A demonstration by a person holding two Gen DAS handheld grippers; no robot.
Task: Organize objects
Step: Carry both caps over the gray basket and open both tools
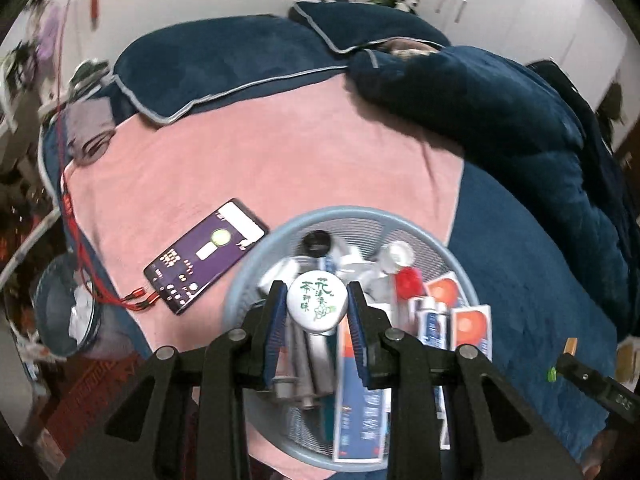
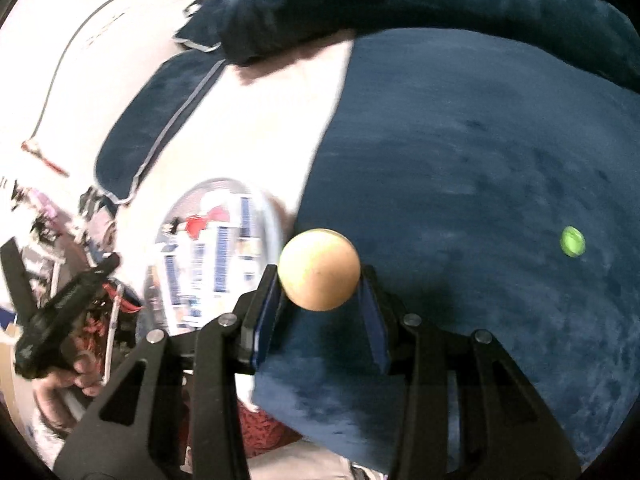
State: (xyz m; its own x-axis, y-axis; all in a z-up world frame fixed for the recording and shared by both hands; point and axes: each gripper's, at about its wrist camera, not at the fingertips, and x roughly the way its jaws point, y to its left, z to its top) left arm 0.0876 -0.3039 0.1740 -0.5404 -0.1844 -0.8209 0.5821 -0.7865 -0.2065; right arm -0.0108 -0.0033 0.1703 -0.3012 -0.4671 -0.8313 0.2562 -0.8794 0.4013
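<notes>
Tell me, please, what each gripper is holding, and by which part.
The left gripper clamps a white jar by the sides of its lid, above the basket. The right gripper pinches a tan ball across its middle.

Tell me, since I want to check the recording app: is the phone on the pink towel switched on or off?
On. The phone lies face up on the pink towel, its screen lit purple with white panels and a green button.
</notes>
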